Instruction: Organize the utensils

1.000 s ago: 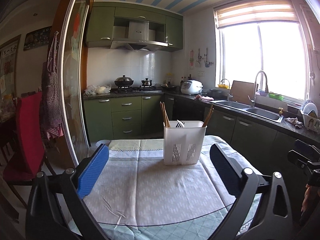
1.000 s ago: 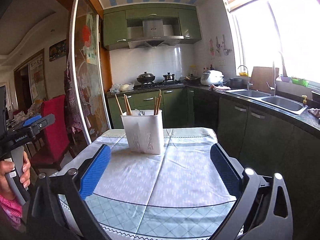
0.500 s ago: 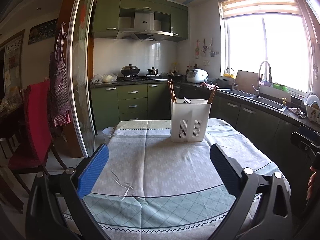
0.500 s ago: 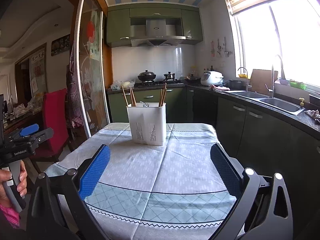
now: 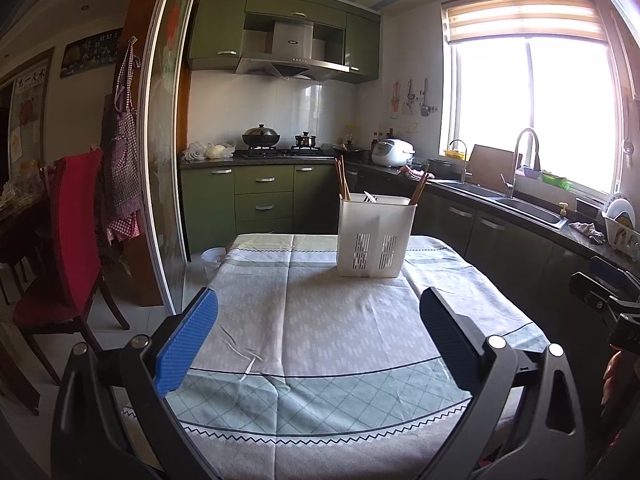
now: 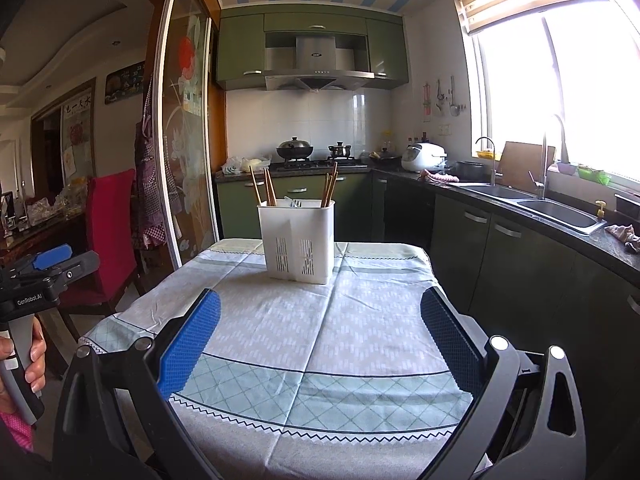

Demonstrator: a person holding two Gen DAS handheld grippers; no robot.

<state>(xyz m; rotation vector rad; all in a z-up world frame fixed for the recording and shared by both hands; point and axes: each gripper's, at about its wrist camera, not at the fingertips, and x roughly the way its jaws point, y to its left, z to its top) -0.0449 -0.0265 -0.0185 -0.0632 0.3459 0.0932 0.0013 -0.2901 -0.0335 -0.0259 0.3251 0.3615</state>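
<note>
A white slotted utensil holder (image 5: 375, 236) stands upright near the far end of the table; it also shows in the right wrist view (image 6: 297, 238). Wooden chopsticks (image 5: 342, 180) stick out of its left and right compartments, and a metal utensil tip (image 5: 370, 197) shows in the middle. My left gripper (image 5: 318, 332) is open and empty, held back over the near end of the table. My right gripper (image 6: 320, 332) is open and empty, also back near the table's near edge.
The table wears a pale green patterned cloth (image 5: 340, 320). A red chair (image 5: 72, 232) stands at the left by a glass sliding door (image 5: 164, 160). Green cabinets, a stove and a sink counter (image 5: 520, 208) line the back and right.
Both grippers have pulled back and away from the holder; it looks smaller and more of the near tablecloth edge shows. Both stay open and empty.
</note>
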